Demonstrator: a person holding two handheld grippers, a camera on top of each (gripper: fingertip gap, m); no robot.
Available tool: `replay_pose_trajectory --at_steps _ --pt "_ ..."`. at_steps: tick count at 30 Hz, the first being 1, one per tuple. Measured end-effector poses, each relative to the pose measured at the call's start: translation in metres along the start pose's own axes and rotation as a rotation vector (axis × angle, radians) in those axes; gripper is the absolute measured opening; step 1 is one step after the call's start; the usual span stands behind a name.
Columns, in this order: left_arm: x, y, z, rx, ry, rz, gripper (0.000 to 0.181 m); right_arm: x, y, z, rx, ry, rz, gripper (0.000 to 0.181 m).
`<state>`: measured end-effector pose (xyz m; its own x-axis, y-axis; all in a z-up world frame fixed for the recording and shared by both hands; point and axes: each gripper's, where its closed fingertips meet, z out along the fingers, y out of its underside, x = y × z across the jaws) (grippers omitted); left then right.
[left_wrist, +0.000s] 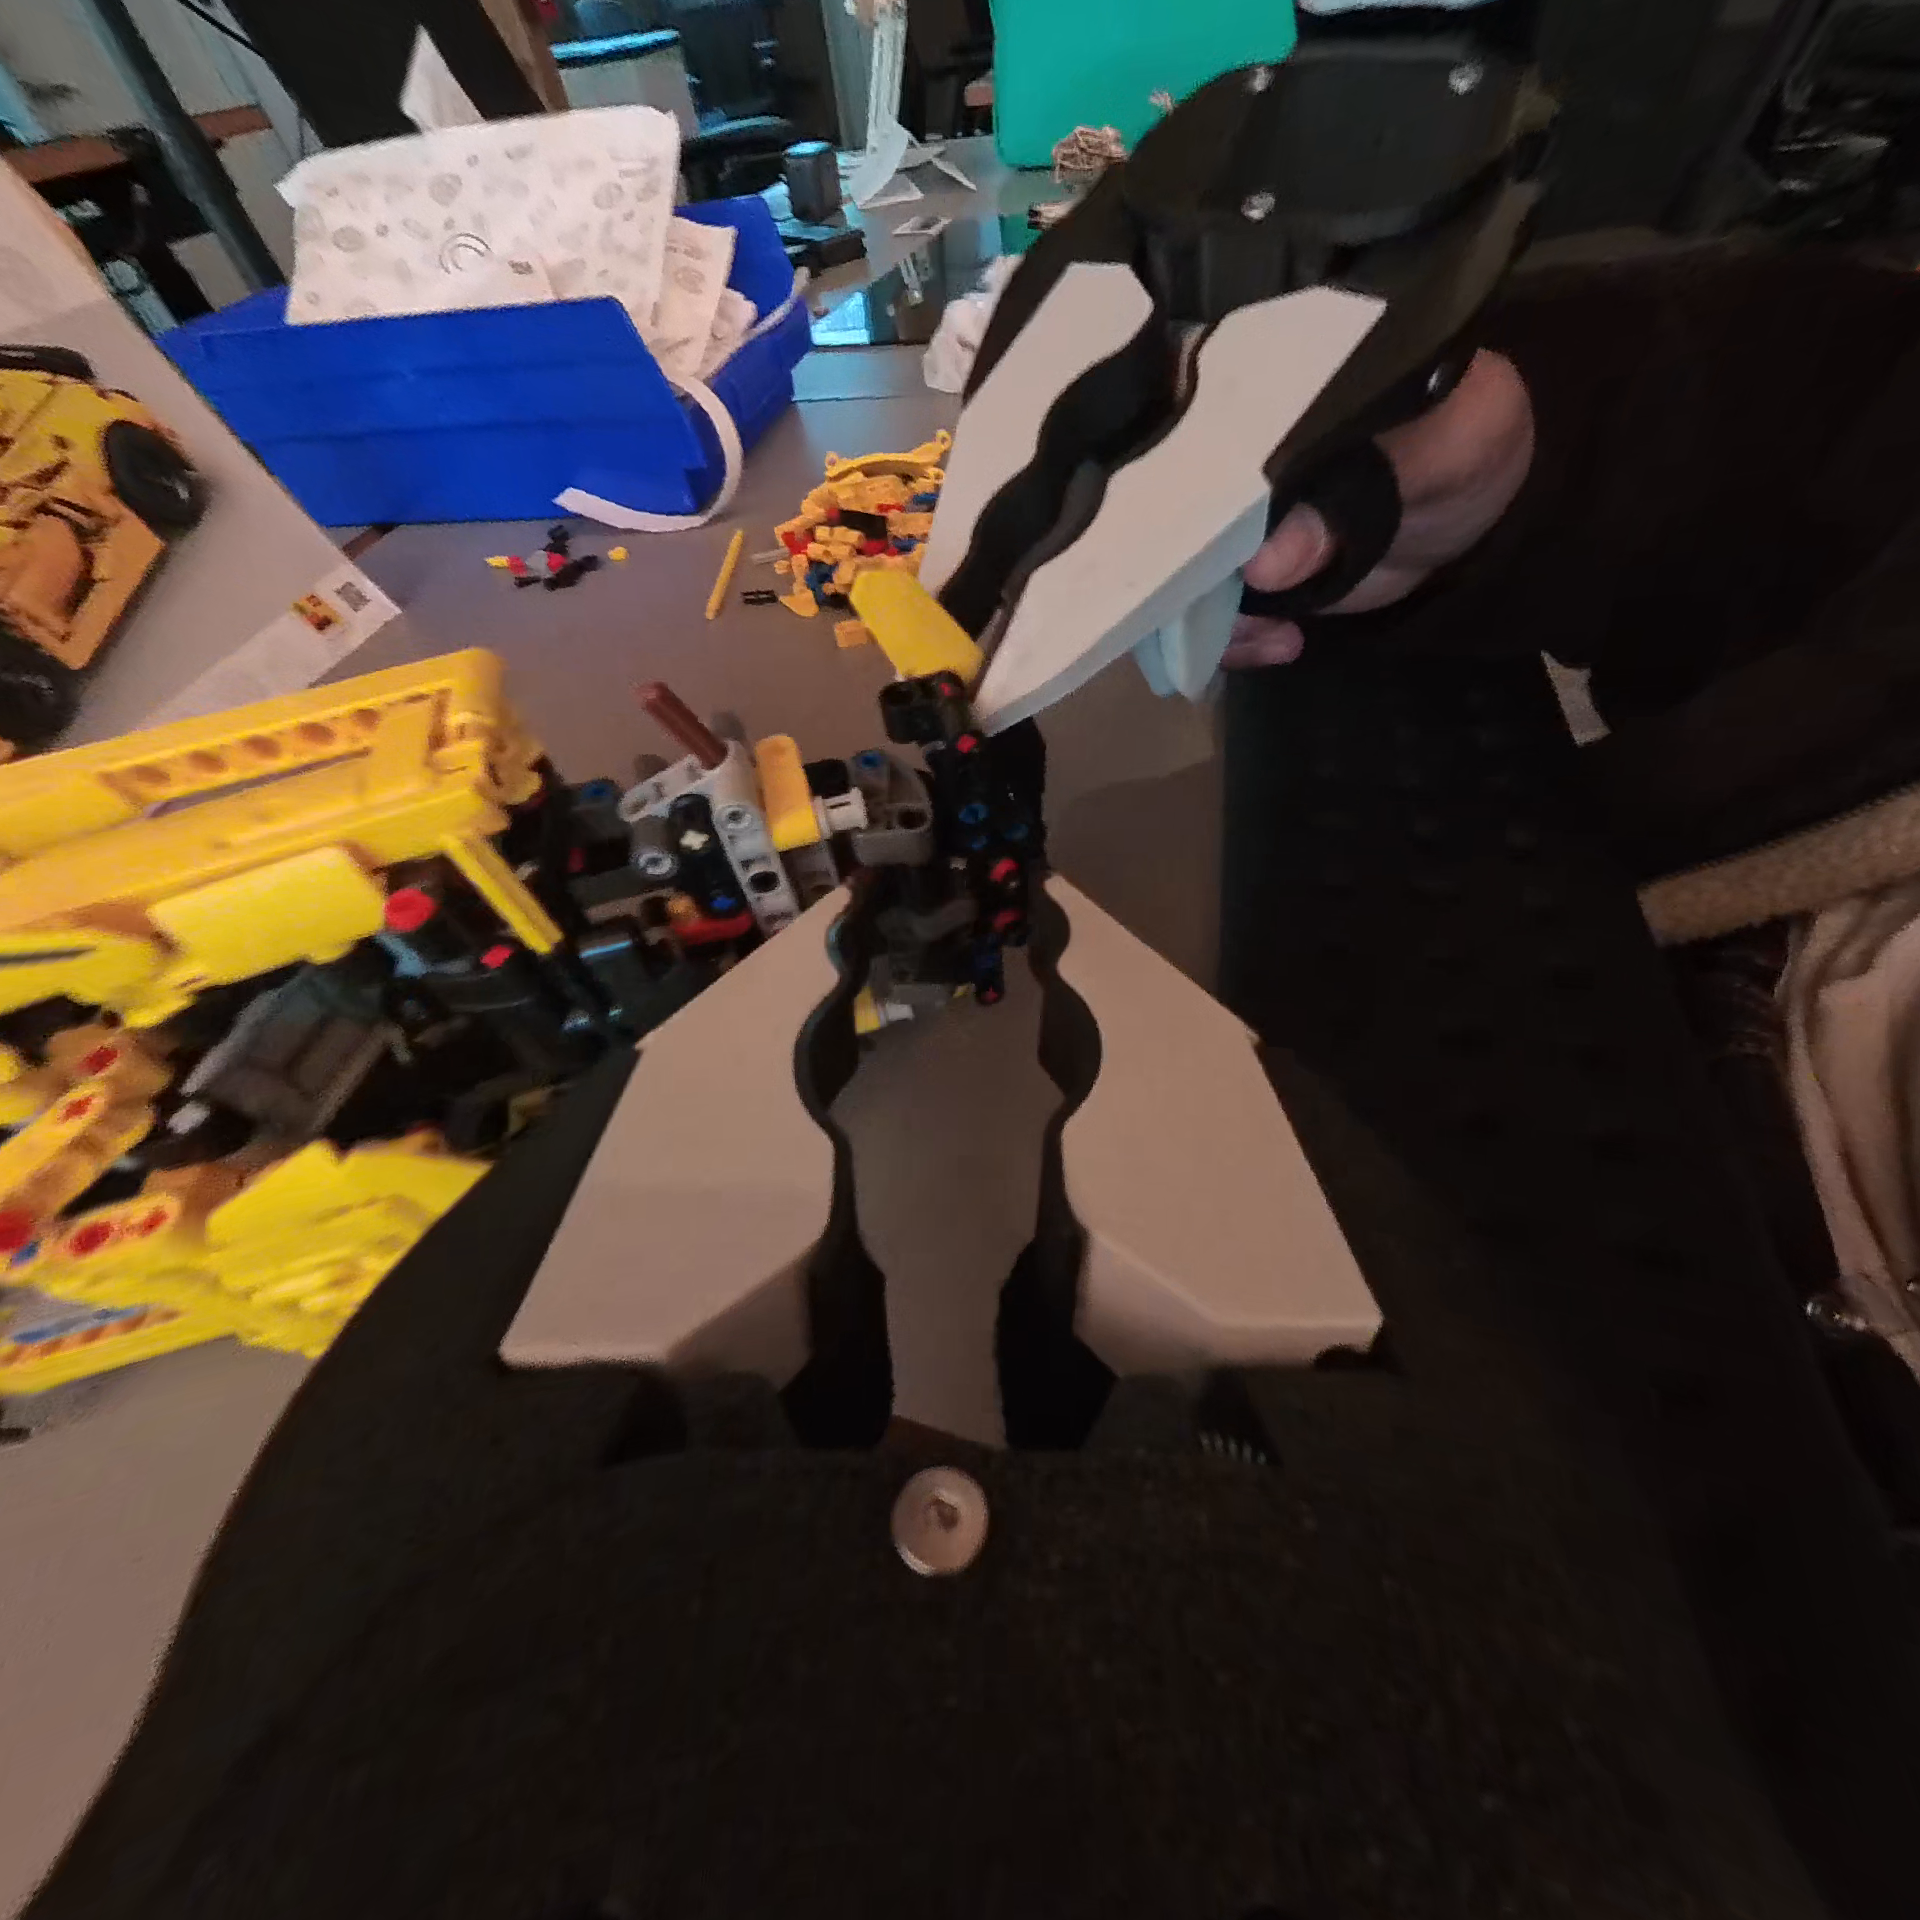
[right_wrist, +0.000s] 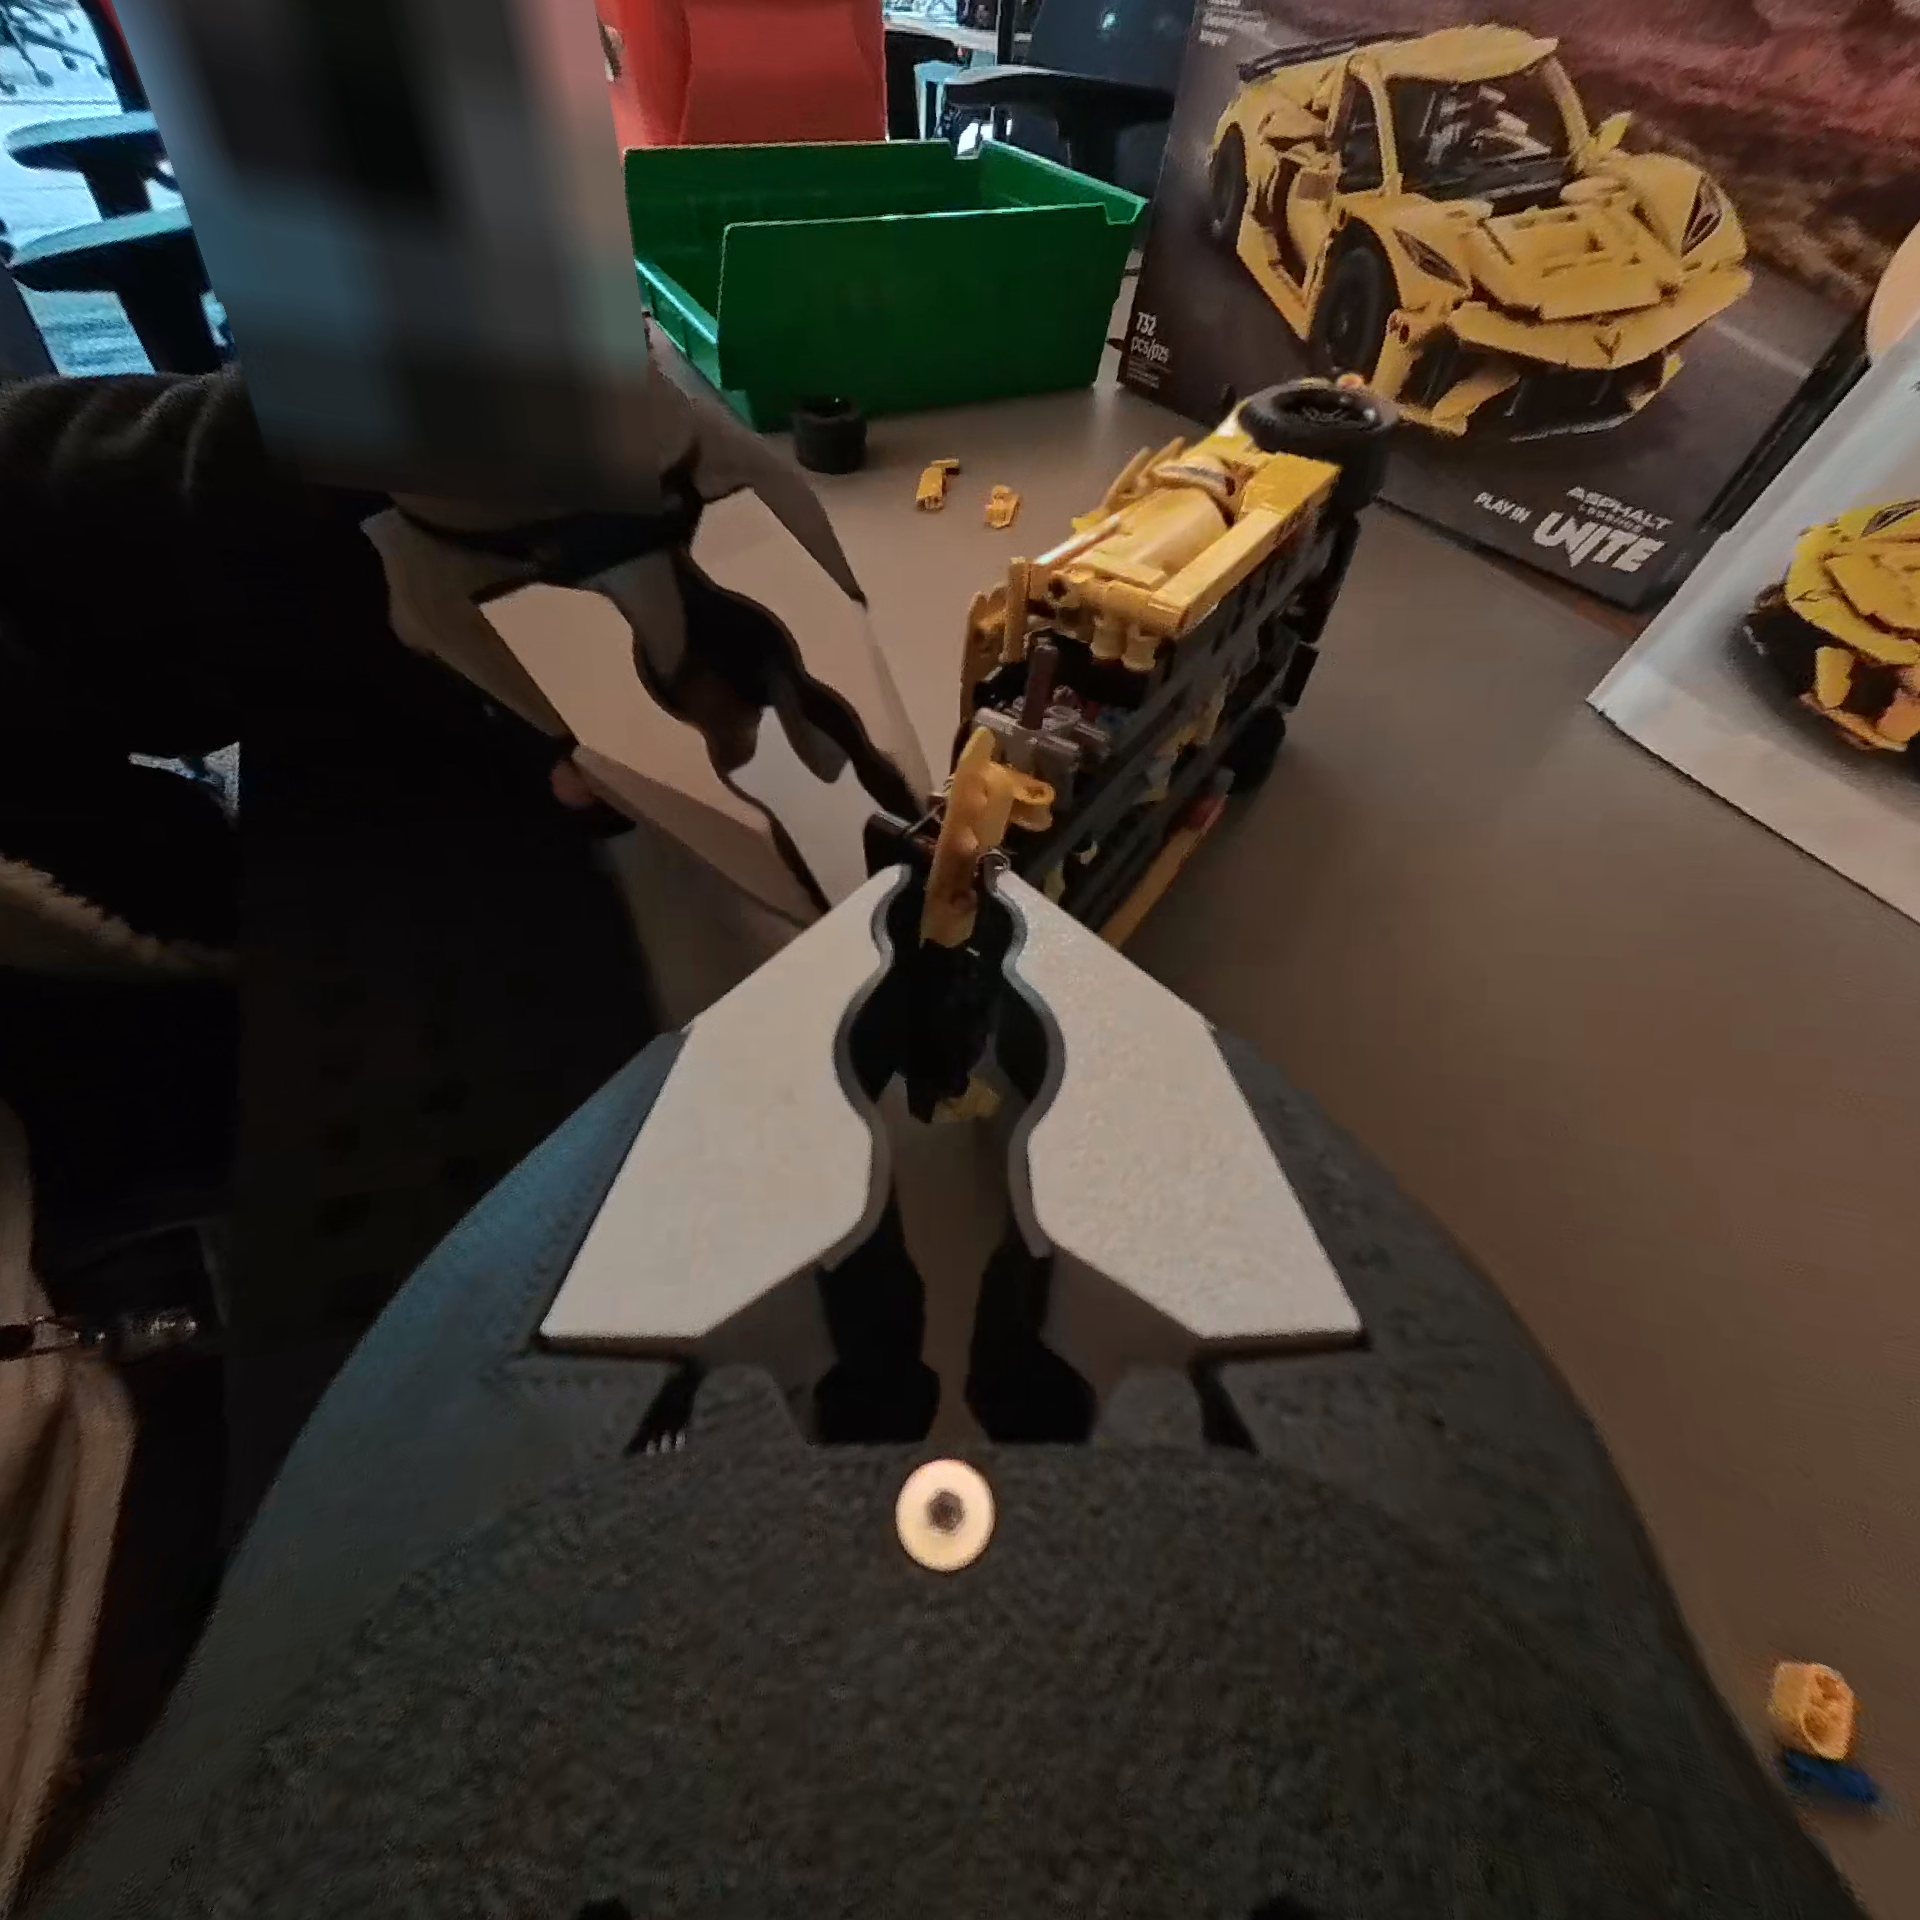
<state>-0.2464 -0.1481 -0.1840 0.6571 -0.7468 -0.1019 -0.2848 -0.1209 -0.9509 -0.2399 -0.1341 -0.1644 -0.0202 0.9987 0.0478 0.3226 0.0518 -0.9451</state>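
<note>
Far left: printed cardboard box (left_wrist: 62, 520) with a yellow car picture, standing on the grey table (left_wrist: 623, 623).
Left foreground: yellow brick-built car model (left_wrist: 260, 935), partly assembled, body panels on, black and grey inner frame bare at the end toward the grippers; in the right wrist view tipped on its side, 1 black wheel (right_wrist: 1314, 416) uppermost.
Behind the model: blue plastic bin (left_wrist: 488, 405) stuffed with white paper bags.
Mid table: loose pile of yellow, red, blue and black bricks (left_wrist: 862, 520), unattached, plus a few strays nearby.
Centre: left gripper (left_wrist: 940, 894), fingers at a medium gap, apparently pressing both sides of the model's black frame end.
Just above: right gripper (left_wrist: 977, 675), fingers narrow, pinched on a long yellow curved panel piece (left_wrist: 914, 623) that meets the top of the same frame end.
Right: gloved hand (left_wrist: 1392, 499) around the right gripper's grip.
Right wrist view, back: green plastic bin (right_wrist: 883, 270), a separate small black tyre (right_wrist: 828, 436) and 2 small yellow pieces (right_wrist: 966, 497) on the table before it.
State of the build: body largely formed; frame end open; many bricks loose; seating of the held panel impossible to tell.
</note>
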Motion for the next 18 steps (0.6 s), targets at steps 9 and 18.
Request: replay_pose_trajectory --at_steps 9,18 --pt "0.000 -0.032 -0.009 0.133 -0.105 -0.080 0.023 0.002 0.000 0.000 -0.018 0.121 0.017 0.009" --pt "0.005 -0.022 0.004 0.060 -0.087 -0.065 0.007 -0.003 -0.001 0.001 0.020 0.174 0.068 0.008"
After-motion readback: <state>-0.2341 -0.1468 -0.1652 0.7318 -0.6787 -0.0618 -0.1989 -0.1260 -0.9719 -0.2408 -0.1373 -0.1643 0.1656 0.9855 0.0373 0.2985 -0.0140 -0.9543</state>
